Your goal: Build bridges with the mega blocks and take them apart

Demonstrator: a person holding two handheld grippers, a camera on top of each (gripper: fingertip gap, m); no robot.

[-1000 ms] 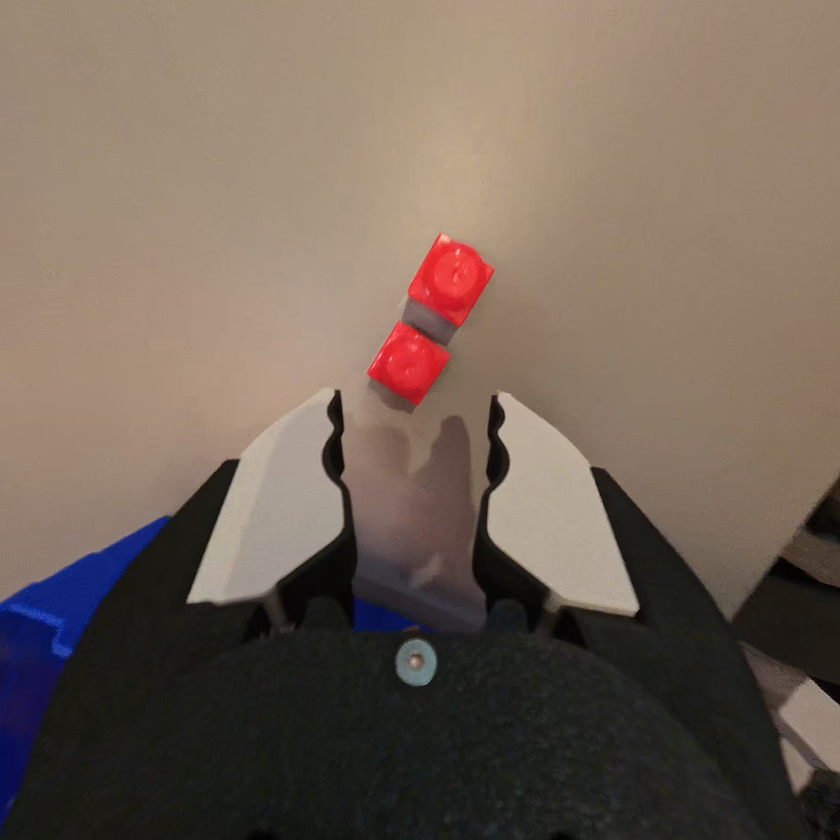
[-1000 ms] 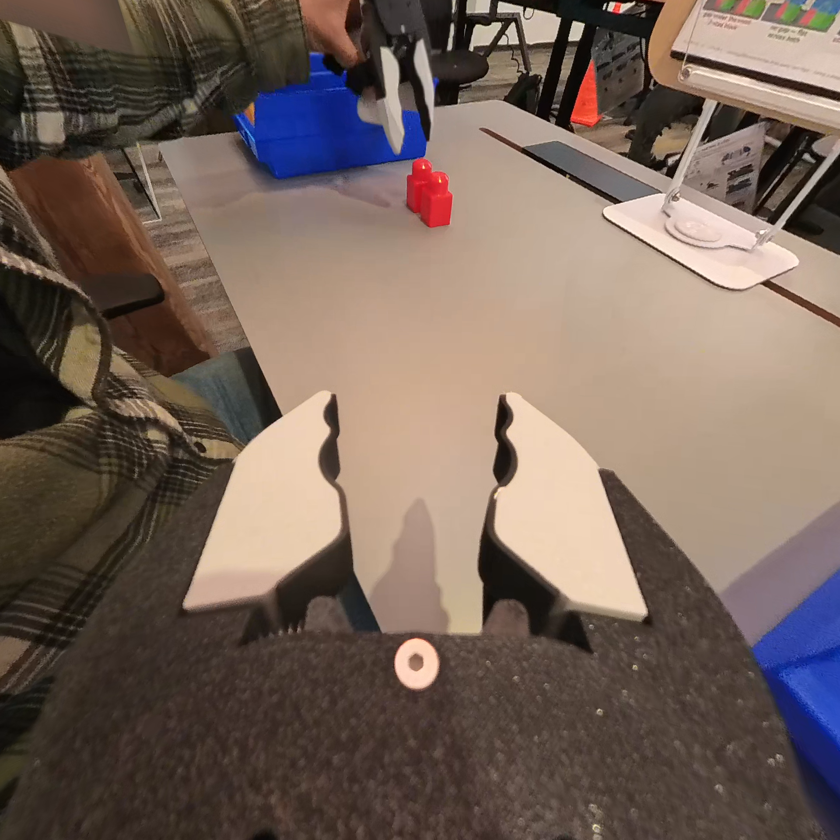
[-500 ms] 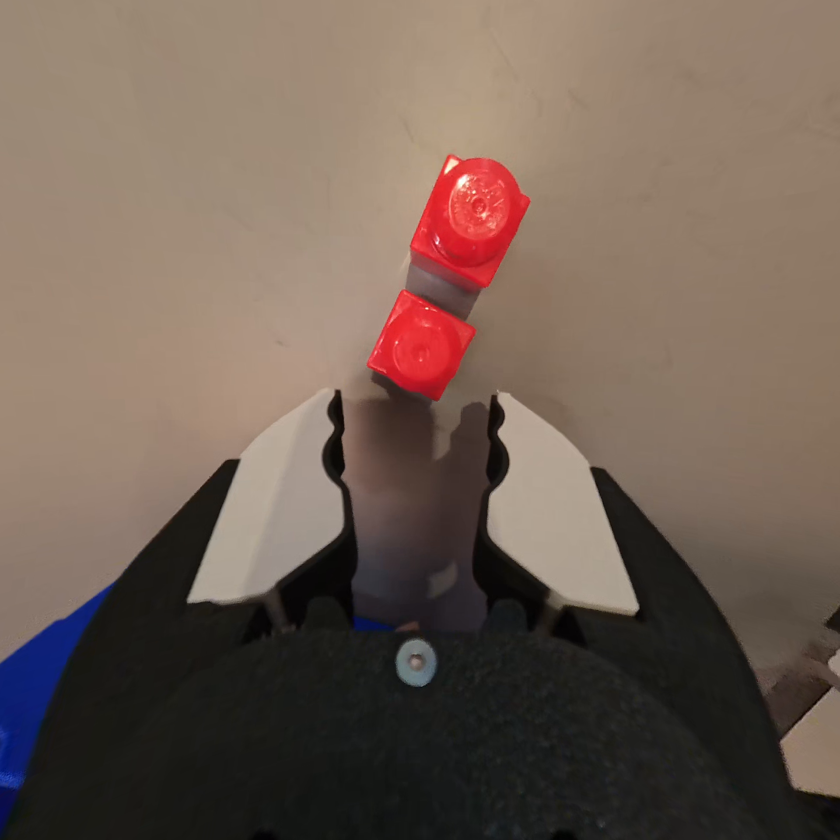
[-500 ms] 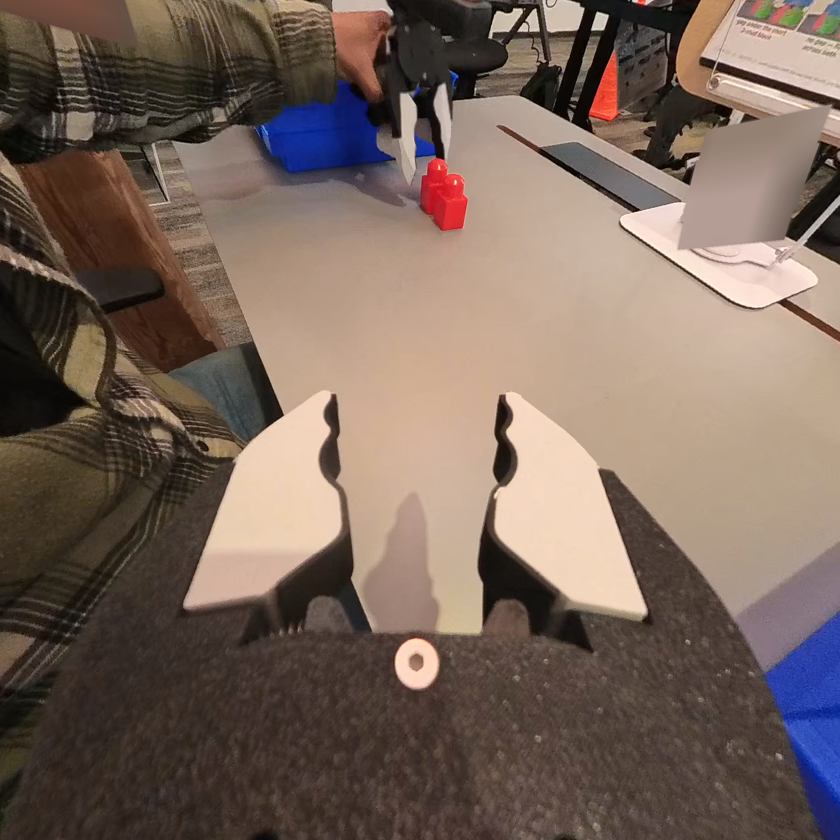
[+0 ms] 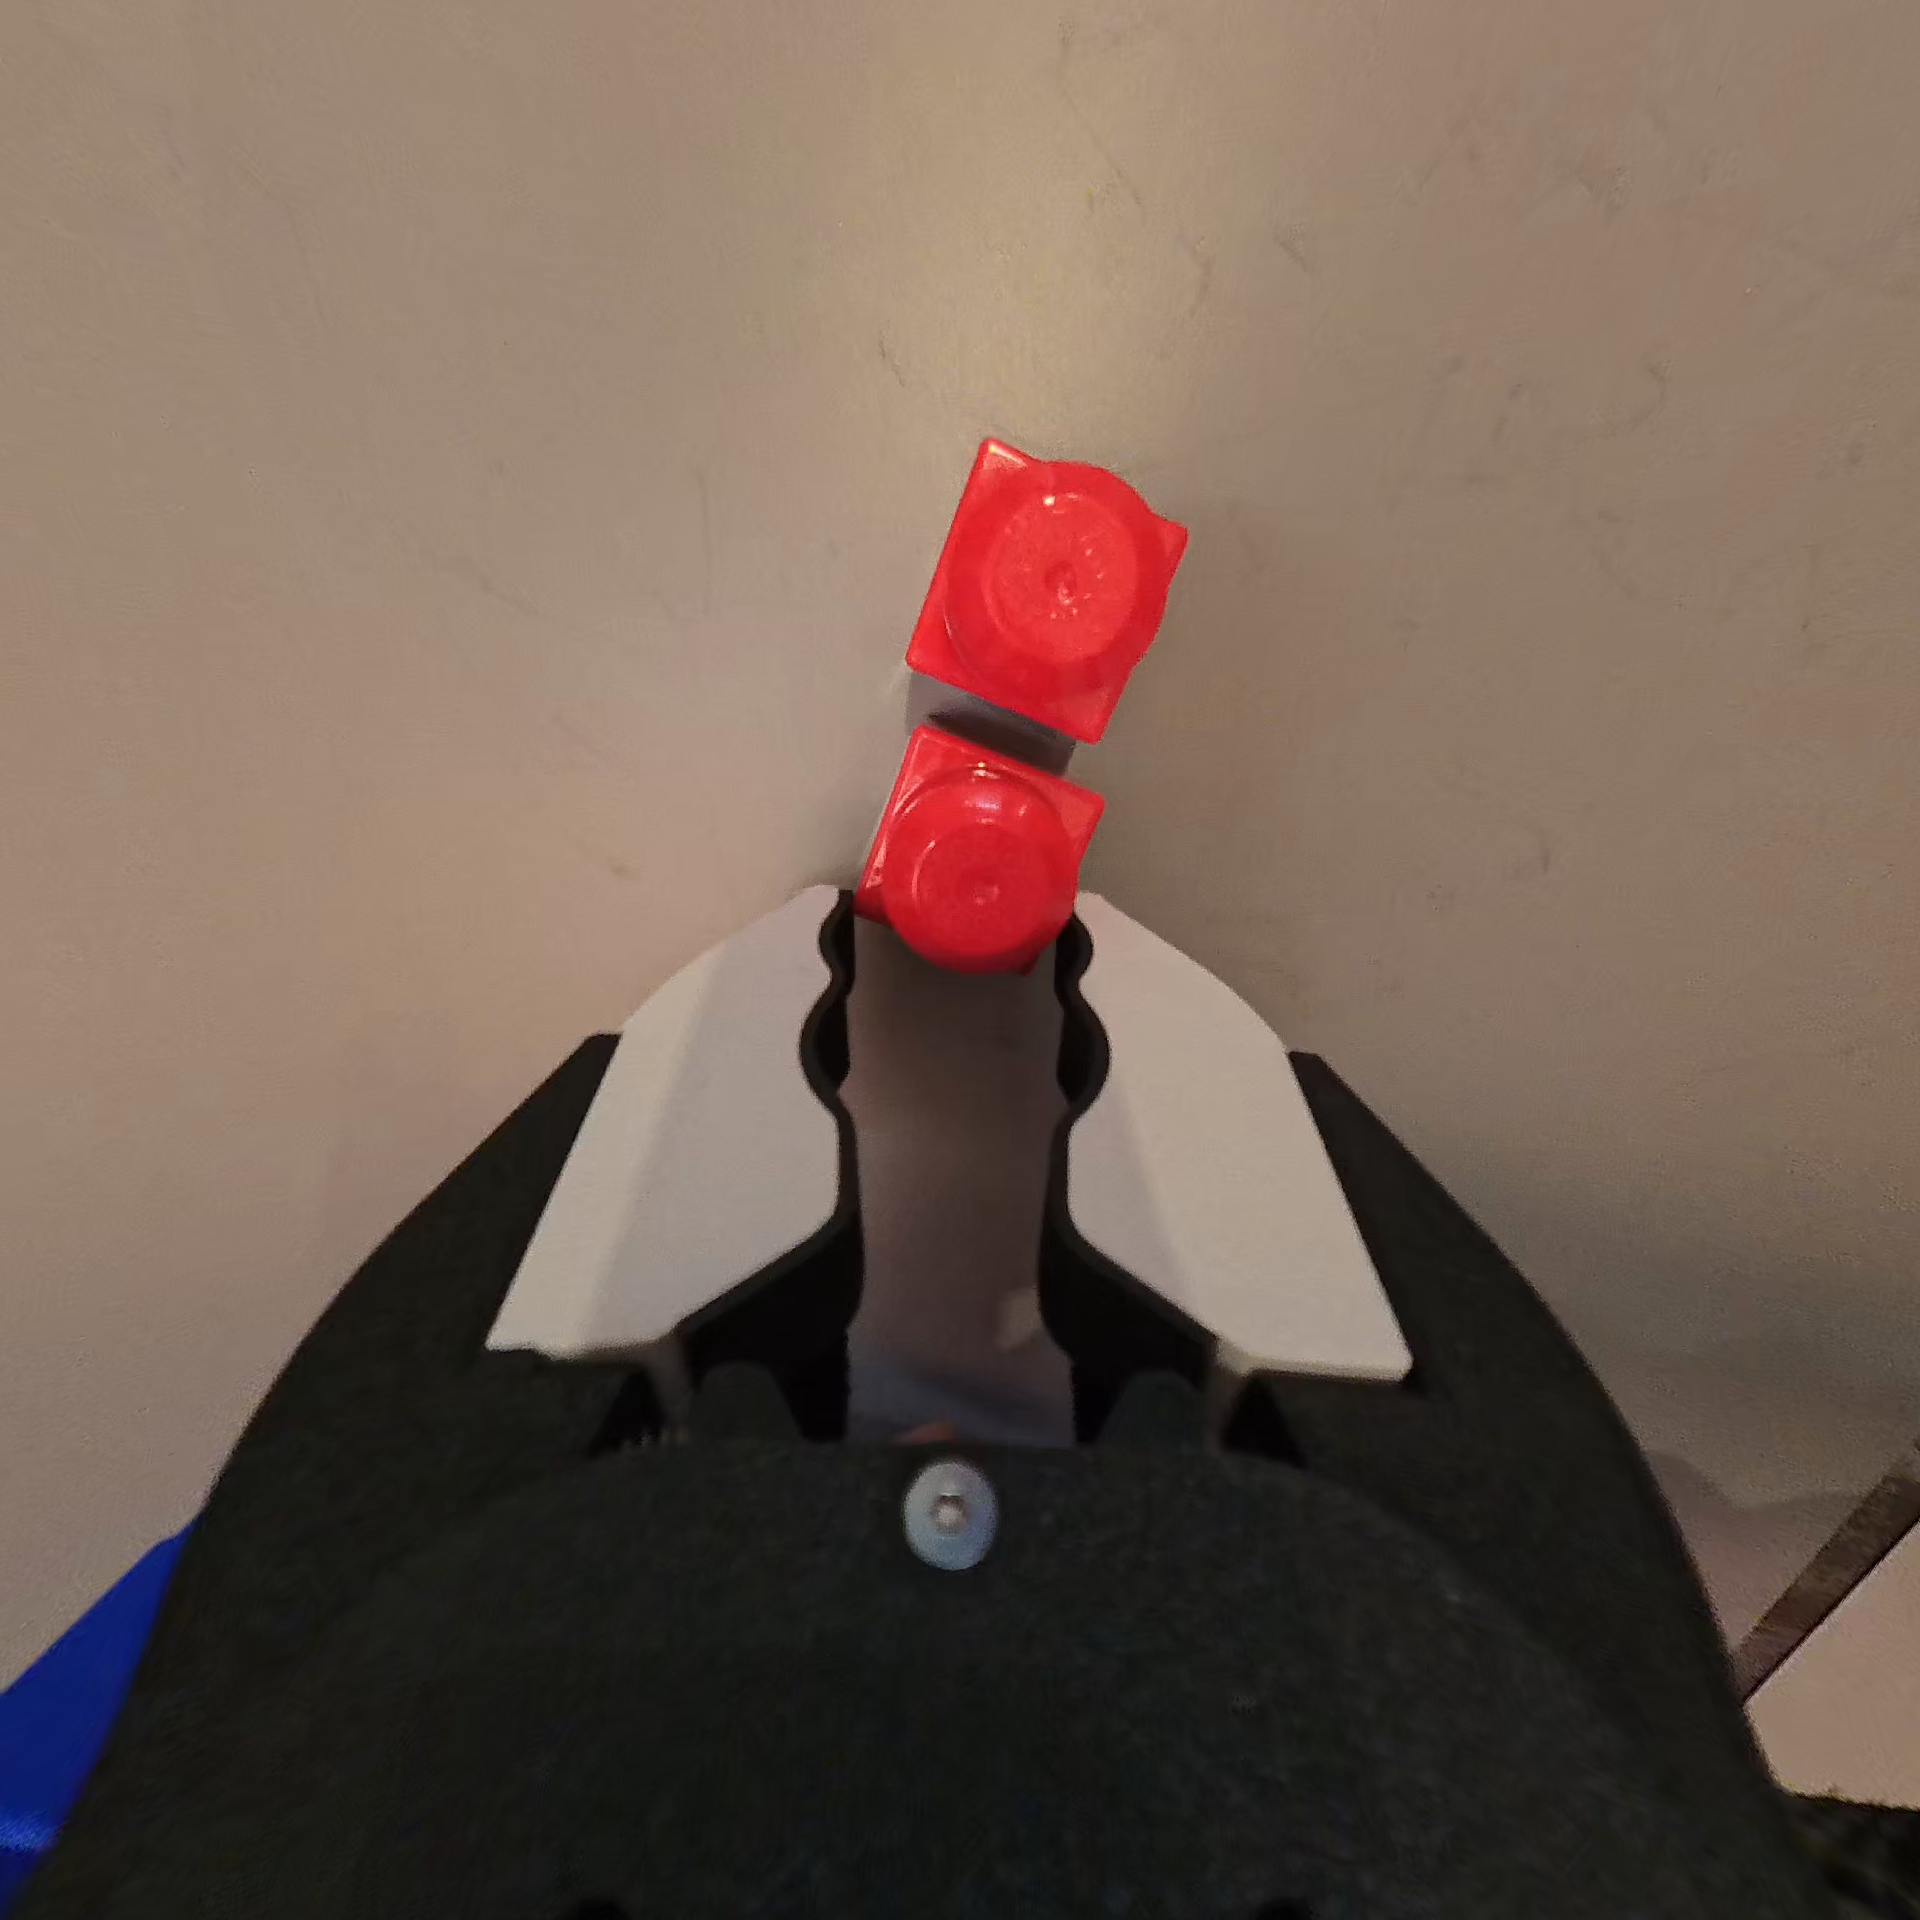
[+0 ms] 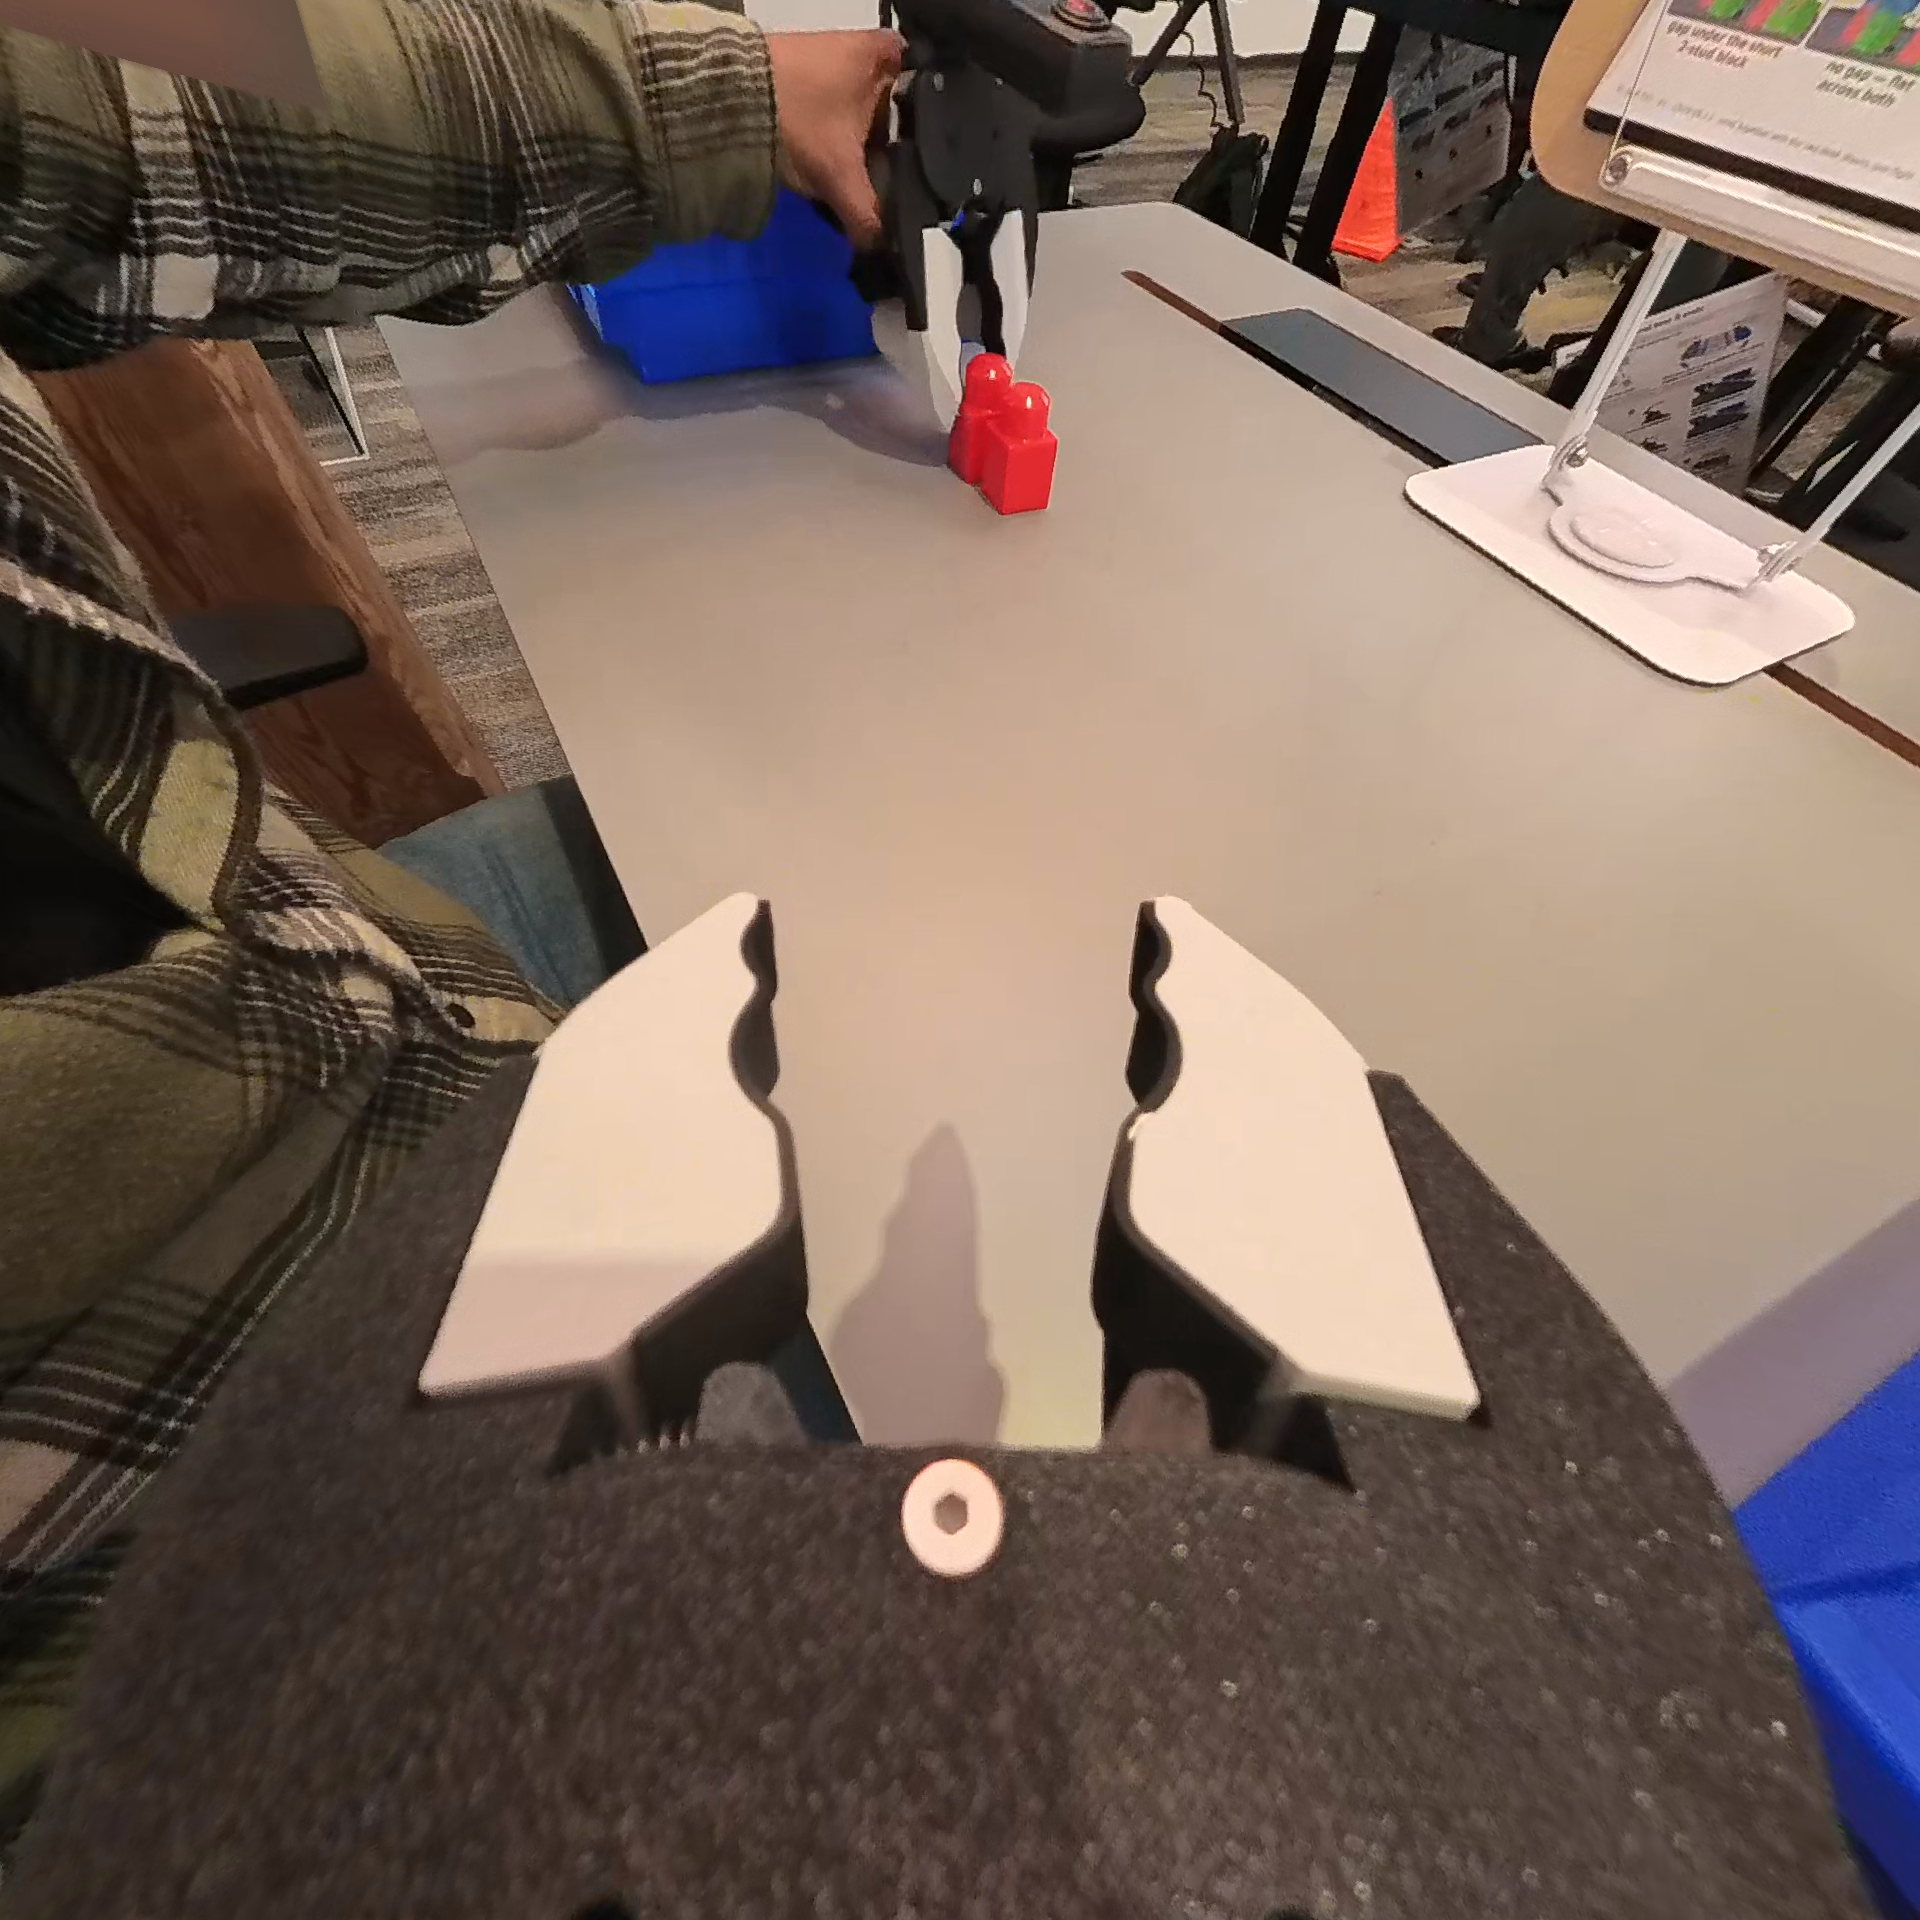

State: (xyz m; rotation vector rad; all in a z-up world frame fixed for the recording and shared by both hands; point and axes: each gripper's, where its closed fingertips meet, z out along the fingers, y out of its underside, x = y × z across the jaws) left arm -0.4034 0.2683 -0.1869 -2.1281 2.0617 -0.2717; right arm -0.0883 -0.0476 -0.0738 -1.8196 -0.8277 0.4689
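Just above centre in the left wrist view, we see the left gripper [image 5: 956,920] come down over two red mega blocks [image 5: 1013,707] standing upright on the grey table [image 5: 416,416], studs toward the camera. Its jaws flank the nearer block [image 5: 977,883]; whether they pinch it, we cannot tell. The pair's long axis runs up the frame, tilted right, and the farther block [image 5: 1049,587] stands just beside the nearer one. We judge this the pick-up step; the next move calls for a firm squeeze, then a straight lift. The right gripper [image 6: 951,925] waits with jaws apart, holding nothing, at lower centre of its view.

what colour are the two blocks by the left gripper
Both blocks are red, clearest in the left wrist view.
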